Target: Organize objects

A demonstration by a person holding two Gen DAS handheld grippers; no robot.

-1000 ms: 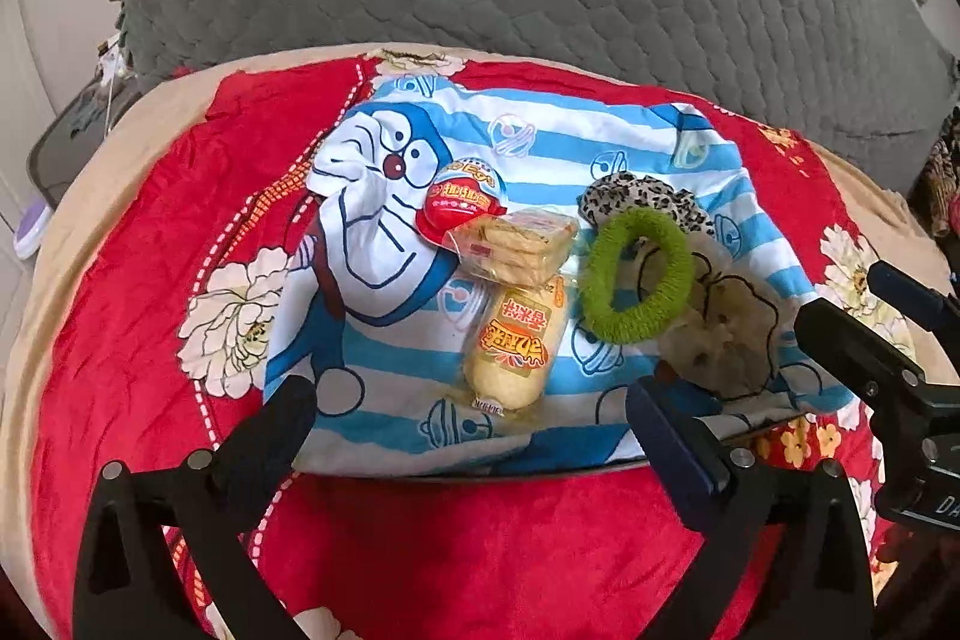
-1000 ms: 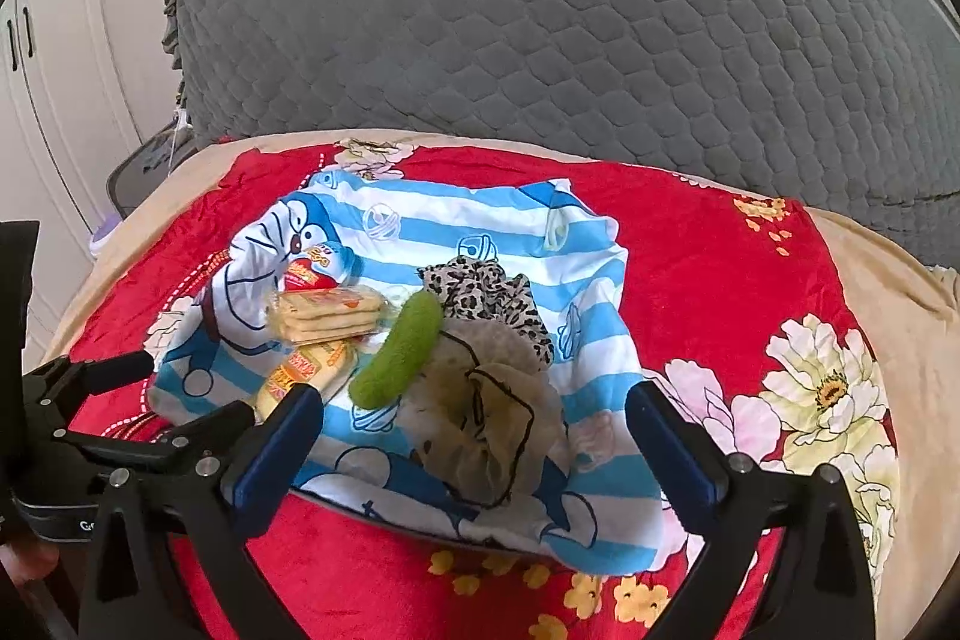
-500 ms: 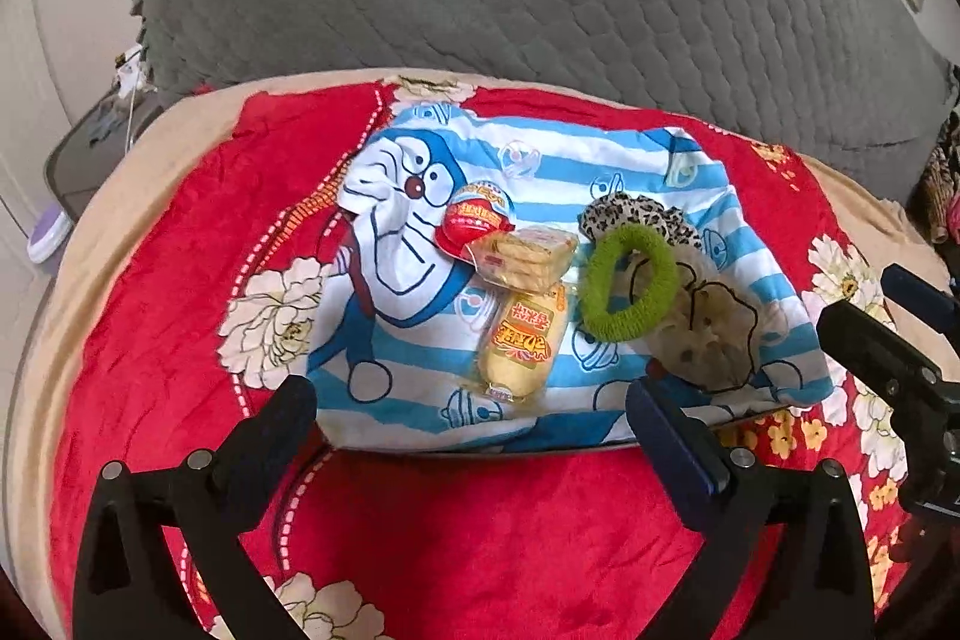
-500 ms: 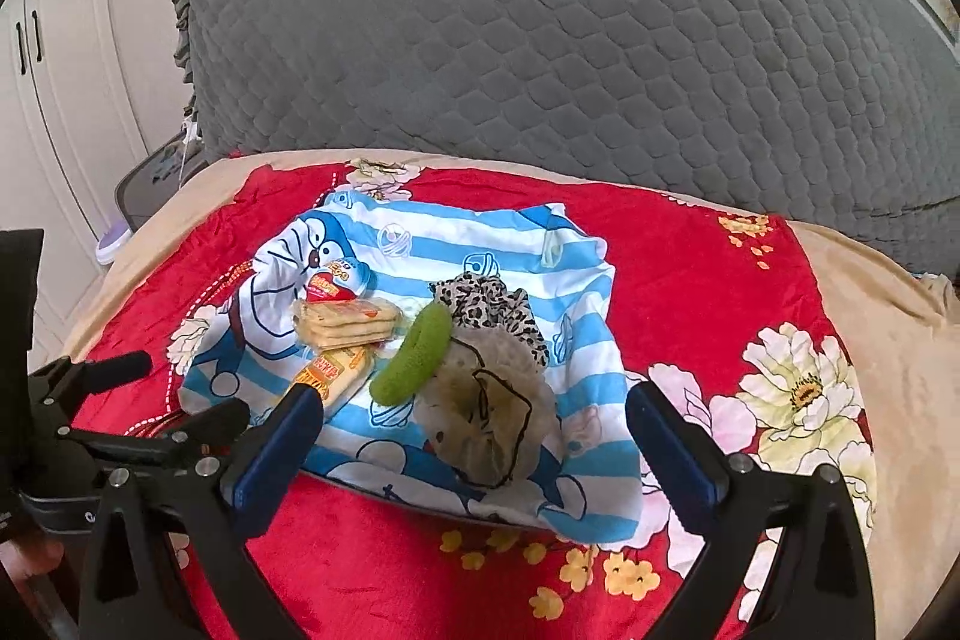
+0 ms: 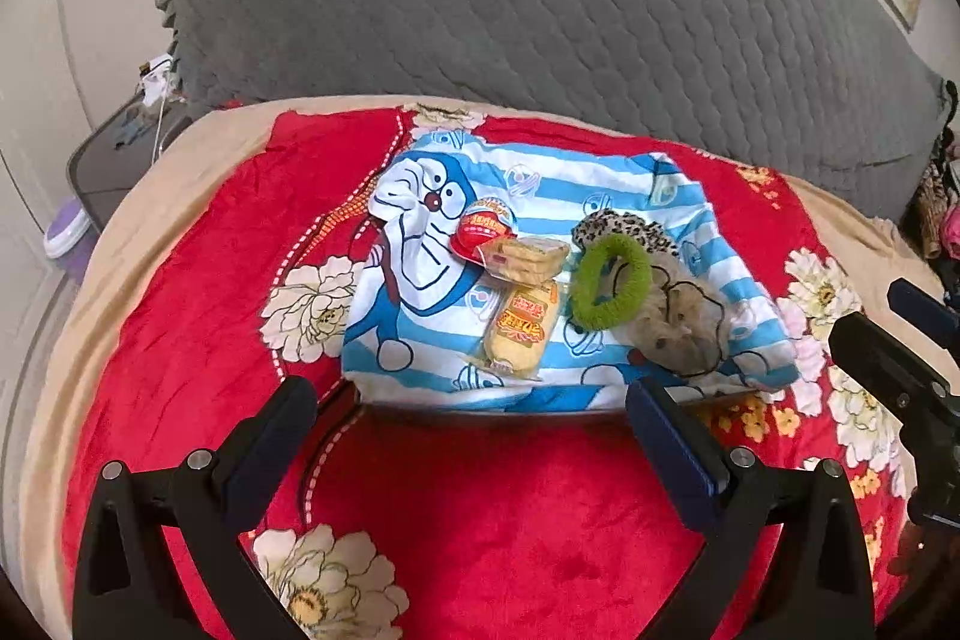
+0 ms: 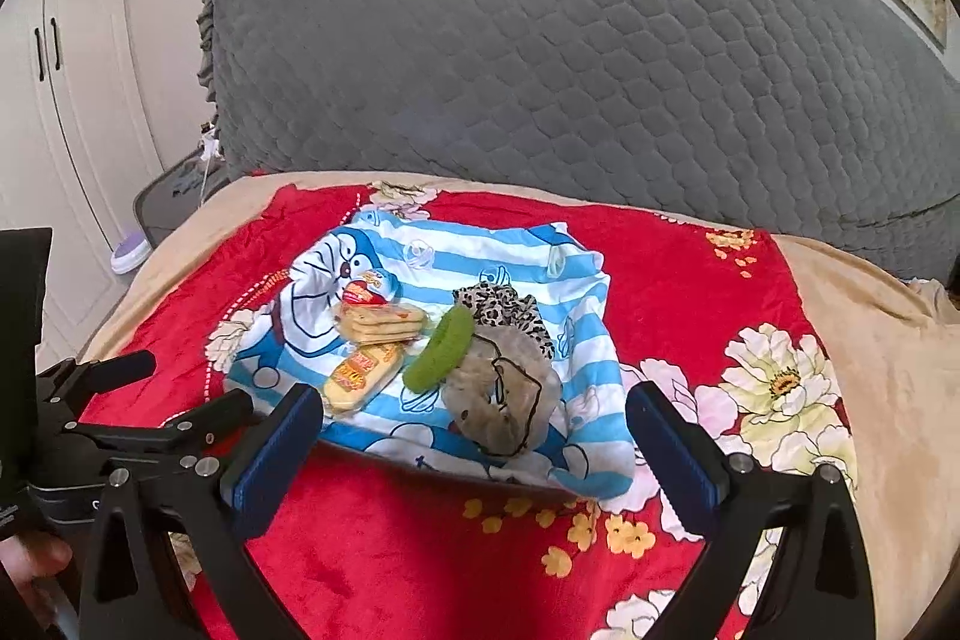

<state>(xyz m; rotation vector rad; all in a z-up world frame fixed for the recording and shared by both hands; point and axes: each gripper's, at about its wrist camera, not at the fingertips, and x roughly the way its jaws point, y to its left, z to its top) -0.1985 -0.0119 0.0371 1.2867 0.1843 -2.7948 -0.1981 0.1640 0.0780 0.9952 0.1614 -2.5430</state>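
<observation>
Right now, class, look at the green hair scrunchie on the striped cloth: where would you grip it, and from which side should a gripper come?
Grip the green scrunchie across its raised left arc, one finger inside the hole, one outside. It leans tilted on the beige scrunchie, so that arc probably stands clear. The open right gripper would come from above, staying clear of the yellow snack pack.

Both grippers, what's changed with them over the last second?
Both the left gripper and right gripper pulled back from the striped cloth, which looks smaller now. Both stayed open and empty. The snacks and the green scrunchie lie as before.
</observation>
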